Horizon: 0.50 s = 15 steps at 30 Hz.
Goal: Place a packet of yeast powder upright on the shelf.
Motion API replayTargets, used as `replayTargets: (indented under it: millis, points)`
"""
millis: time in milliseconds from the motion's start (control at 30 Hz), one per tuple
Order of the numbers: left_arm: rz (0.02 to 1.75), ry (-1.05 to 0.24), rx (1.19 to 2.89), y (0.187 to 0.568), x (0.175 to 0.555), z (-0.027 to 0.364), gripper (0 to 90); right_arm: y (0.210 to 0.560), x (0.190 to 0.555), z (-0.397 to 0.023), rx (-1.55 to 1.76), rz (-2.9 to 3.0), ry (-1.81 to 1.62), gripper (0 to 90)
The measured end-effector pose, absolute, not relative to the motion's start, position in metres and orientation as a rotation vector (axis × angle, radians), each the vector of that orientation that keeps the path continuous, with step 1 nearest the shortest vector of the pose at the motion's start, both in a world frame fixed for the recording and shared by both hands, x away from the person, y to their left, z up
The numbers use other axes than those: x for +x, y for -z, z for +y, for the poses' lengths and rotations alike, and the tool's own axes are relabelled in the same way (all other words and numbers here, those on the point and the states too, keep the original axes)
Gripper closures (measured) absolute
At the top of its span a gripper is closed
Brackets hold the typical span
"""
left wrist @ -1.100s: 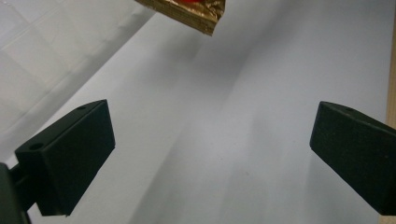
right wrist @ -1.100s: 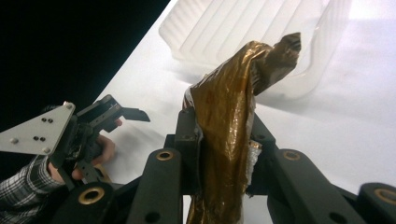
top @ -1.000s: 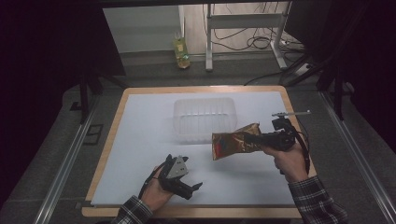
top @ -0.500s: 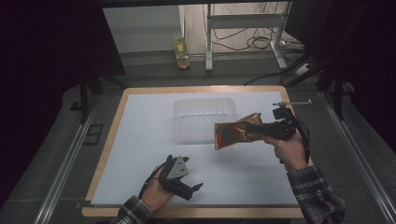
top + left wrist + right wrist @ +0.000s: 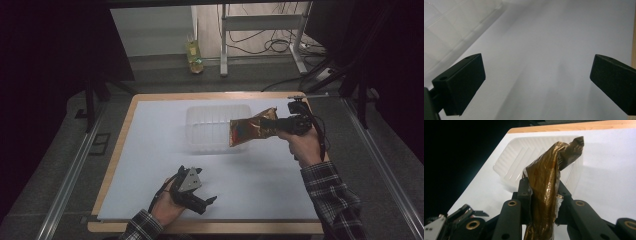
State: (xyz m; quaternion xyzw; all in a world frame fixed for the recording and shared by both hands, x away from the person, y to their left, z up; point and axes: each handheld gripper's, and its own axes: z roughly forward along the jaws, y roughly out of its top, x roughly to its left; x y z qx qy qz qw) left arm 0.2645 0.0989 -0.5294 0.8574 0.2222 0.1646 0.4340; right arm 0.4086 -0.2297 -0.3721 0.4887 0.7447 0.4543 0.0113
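The right claw [image 5: 274,126] has carried the gold foil snack bag [image 5: 251,129] up and away from the person, toward the far side of the tabletop [image 5: 150,165]. The bag (clamped at one end) hung beside the clear plastic tray [image 5: 212,125] a second ago; now its free end overlaps the tray's right edge in the high view. The person's right hand [image 5: 304,145] has moved along with it.

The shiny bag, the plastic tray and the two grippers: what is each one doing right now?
Shiny bag: crumpled, held up in the air over the tray's right end.
Plastic tray: flat on the table, nothing in it.
Right gripper: shut on the bag.
Left gripper: open, holding nothing, low over the table.
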Motion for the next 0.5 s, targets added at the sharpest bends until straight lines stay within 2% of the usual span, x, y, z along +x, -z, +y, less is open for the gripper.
replayTargets:
  millis: [500]
  points:
    - [0.550,-0.409,2.145,0.530,0.265,0.100,0.0,0.372,0.441,-0.206,1.537,2.304,-1.275,72.3]
